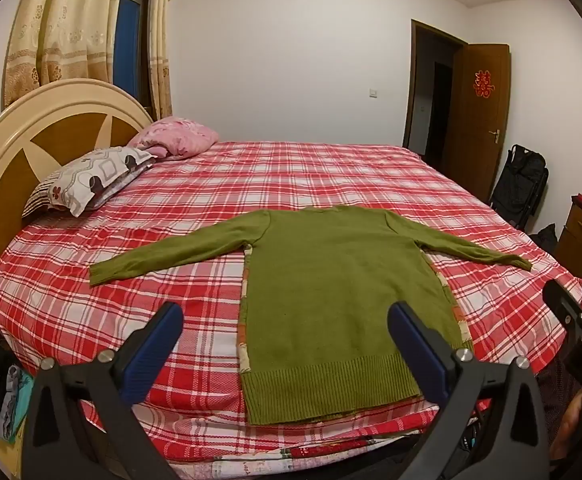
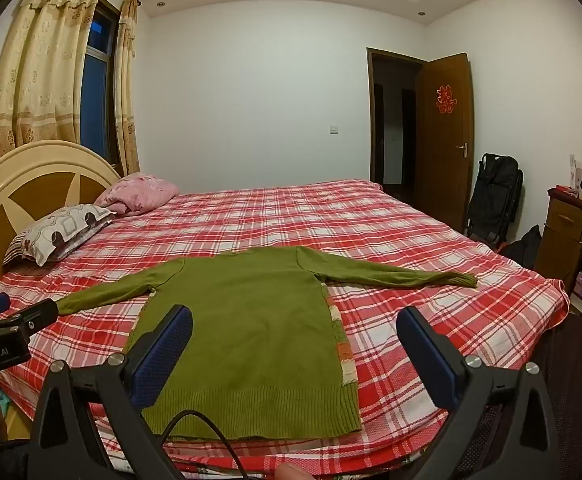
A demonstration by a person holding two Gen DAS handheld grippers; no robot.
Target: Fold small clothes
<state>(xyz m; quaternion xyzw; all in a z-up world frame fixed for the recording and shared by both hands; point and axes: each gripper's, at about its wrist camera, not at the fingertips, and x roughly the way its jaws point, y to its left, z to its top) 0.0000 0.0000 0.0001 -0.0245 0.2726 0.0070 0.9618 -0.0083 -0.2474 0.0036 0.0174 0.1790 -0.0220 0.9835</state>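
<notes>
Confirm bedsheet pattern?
Red and white plaid bedsheet; clearest in the left wrist view.

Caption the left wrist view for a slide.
Open left gripper poised over a green sweater spread flat, sleeves out, on a plaid bed.

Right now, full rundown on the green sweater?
The green sweater is an olive knit with long sleeves and a ribbed hem and cuffs. It lies flat and unfolded on the red plaid bedspread, hem towards the cameras, sleeves spread to both sides. A patterned orange-and-cream strip peeks out along its side edges. Both grippers hover open above the hem; nothing grips it.
</notes>
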